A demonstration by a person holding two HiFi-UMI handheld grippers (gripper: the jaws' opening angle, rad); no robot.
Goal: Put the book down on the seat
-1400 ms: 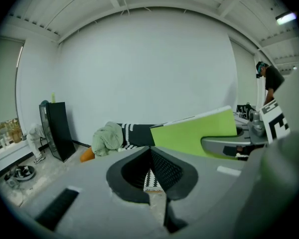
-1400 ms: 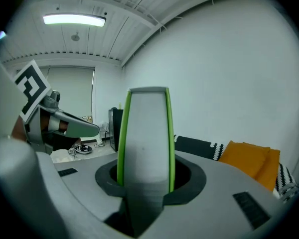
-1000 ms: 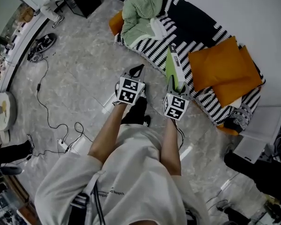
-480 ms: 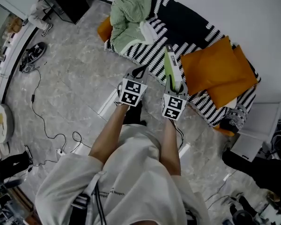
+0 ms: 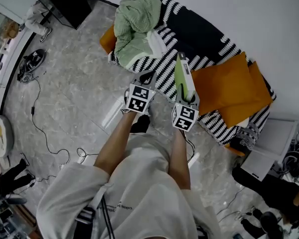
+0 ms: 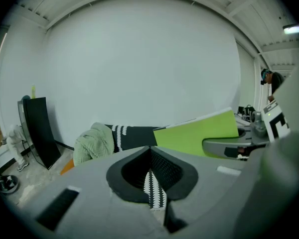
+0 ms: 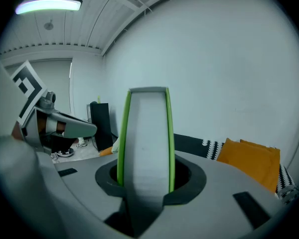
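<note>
A thin green book (image 5: pixel 182 75) stands on edge in my right gripper (image 5: pixel 188 99), which is shut on its lower end. The book hangs over the front edge of the sofa seat (image 5: pixel 164 66), which has a black-and-white striped cover. In the right gripper view the book's (image 7: pixel 147 133) page edge rises straight up between the jaws of my right gripper (image 7: pixel 148 179). My left gripper (image 5: pixel 146 75) is beside it on the left, shut and holding nothing, in front of the sofa. The left gripper view shows the book (image 6: pixel 199 133) to the right of my left gripper (image 6: pixel 150 149).
A green blanket (image 5: pixel 134 19) is heaped on the sofa's left end. Orange cushions (image 5: pixel 229 91) lie on its right part. A black screen (image 5: pixel 65 1) stands at the far left. Shoes (image 5: pixel 30 61) and cables (image 5: pixel 40 118) lie on the tiled floor. A white box (image 5: pixel 269 146) sits at the right.
The person has moved a little closer to the sofa. Both grippers and the book have edged forward over its front edge. The grip on the book is the same.
</note>
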